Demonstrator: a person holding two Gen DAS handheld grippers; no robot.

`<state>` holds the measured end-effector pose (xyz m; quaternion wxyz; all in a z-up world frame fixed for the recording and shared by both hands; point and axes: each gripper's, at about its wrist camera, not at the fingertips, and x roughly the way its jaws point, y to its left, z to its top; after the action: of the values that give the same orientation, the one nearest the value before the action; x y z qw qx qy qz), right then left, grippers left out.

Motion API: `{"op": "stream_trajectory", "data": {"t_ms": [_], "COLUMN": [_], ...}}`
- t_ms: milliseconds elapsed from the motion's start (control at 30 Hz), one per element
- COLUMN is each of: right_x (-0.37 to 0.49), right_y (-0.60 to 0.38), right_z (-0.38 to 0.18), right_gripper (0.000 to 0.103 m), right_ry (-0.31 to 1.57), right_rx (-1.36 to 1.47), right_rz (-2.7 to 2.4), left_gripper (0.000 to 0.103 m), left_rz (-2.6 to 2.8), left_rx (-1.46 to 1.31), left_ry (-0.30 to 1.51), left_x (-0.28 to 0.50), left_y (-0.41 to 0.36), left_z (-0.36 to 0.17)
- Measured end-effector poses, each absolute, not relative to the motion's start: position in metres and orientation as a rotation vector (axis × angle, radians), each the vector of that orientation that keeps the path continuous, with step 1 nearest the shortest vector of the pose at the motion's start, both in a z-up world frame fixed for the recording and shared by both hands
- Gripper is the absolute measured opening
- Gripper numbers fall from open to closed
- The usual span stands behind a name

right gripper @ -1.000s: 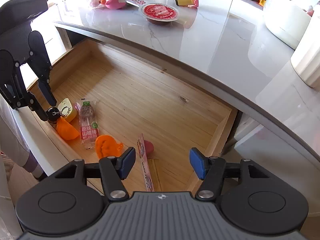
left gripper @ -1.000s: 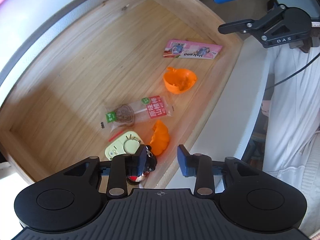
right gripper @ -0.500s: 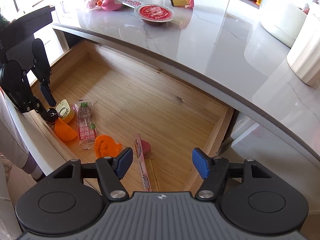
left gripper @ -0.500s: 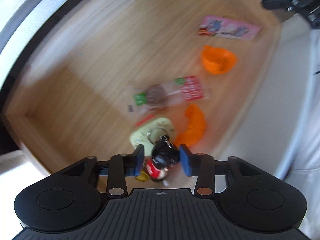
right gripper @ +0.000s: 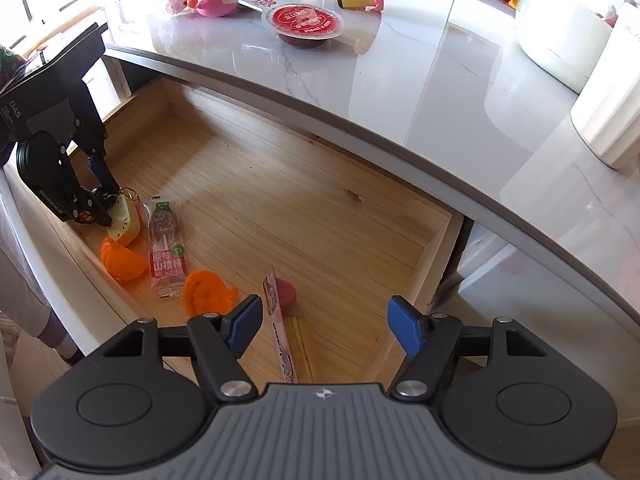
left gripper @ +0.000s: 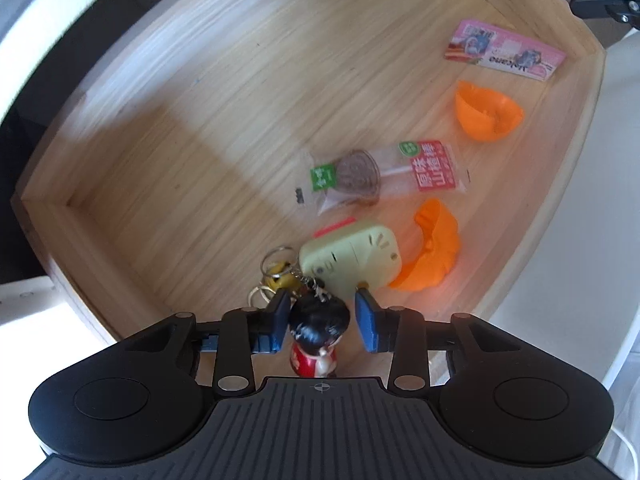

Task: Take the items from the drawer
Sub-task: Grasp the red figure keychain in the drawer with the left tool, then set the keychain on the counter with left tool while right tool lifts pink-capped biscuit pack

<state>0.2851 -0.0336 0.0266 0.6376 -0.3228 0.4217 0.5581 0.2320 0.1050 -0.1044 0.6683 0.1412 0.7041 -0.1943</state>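
My left gripper (left gripper: 322, 316) points down into the drawer (left gripper: 168, 128), its fingers just closing in around the doll keychain (left gripper: 318, 330), the left pad touching its black hair, the right a gap away; the pale green timer (left gripper: 350, 258) lies just beyond; my right gripper (right gripper: 323, 326) hangs half-spread, holding nothing, over the pink snack packet (right gripper: 280, 328).

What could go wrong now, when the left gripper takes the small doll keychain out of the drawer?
1. The left gripper has just been closing around the doll keychain, but a gap shows beside its round head, so it may slip.
2. Its chain and rings lie against the pale green box; lifting may drag the box.
3. The drawer front is near; the doll may catch there.
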Motion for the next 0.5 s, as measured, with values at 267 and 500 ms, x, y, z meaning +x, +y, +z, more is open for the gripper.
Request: {"op": "stream_trajectory", "data": {"t_ms": [267, 500], "right_x": [0.285, 0.261], "right_y": [-0.027, 0.002], "right_z": [0.022, 0.005], "right_gripper": [0.071, 0.05], "right_ry": [0.982, 0.963], "right_rx": [-0.808, -1.044], "right_rz": [1.329, 1.452], "left_gripper": [0.035, 0.035], "left_rz": [-0.433, -0.382], "left_rx": [0.199, -0.006], "left_ry": [1.417, 1.146], "left_x": [0.221, 0.201], "left_y": [0.119, 0.129], "left_z": [-0.061, -0.025]}}
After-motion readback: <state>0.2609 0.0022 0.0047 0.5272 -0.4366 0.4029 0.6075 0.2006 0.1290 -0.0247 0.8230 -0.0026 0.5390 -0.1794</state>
